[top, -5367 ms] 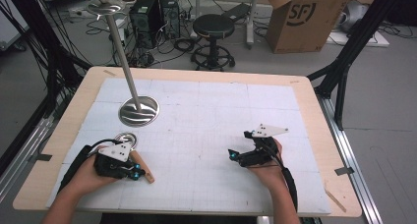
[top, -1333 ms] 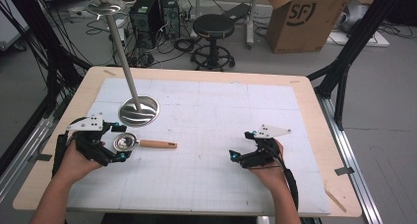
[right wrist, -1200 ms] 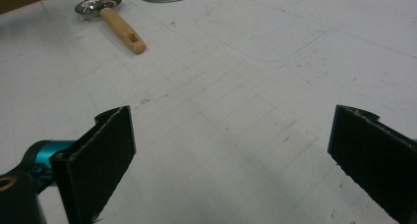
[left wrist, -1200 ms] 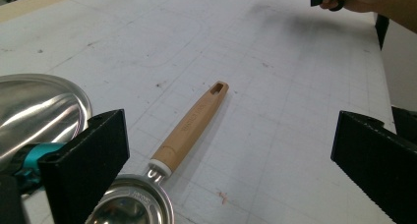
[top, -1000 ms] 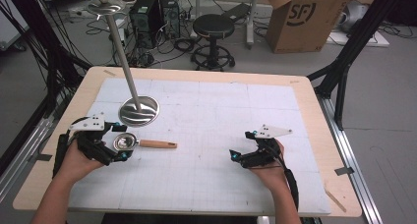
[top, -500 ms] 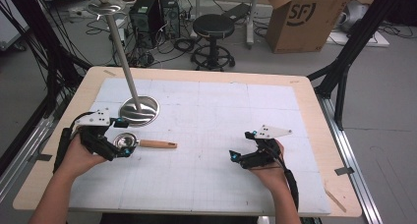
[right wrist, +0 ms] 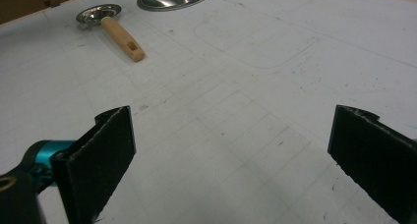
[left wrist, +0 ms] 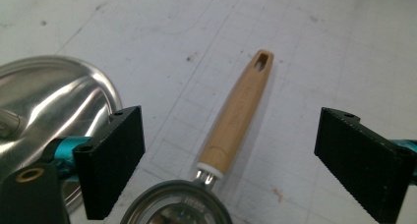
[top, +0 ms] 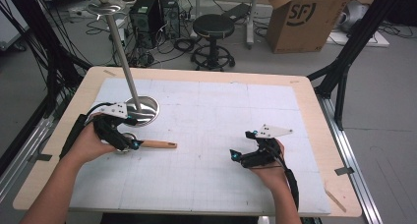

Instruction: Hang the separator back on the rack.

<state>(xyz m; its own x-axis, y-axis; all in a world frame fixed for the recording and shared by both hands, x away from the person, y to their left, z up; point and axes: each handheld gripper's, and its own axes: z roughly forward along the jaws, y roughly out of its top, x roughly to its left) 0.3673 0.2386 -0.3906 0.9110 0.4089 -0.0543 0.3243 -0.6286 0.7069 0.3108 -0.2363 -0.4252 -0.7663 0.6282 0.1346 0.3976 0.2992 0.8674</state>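
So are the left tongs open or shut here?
Open: the left tongs stand wide apart, the strainer handle lying free between them.

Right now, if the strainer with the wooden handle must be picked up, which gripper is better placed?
Probably the left gripper: it hangs open right over the strainer, whose handle lies between its fingers. The right gripper is open too, but far across the table.

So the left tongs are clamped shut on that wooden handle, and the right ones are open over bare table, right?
Not quite: the left tongs are open too. The left gripper view shows the handle lying on the table between the spread jaws, touching neither. The right tongs are indeed open over bare table.
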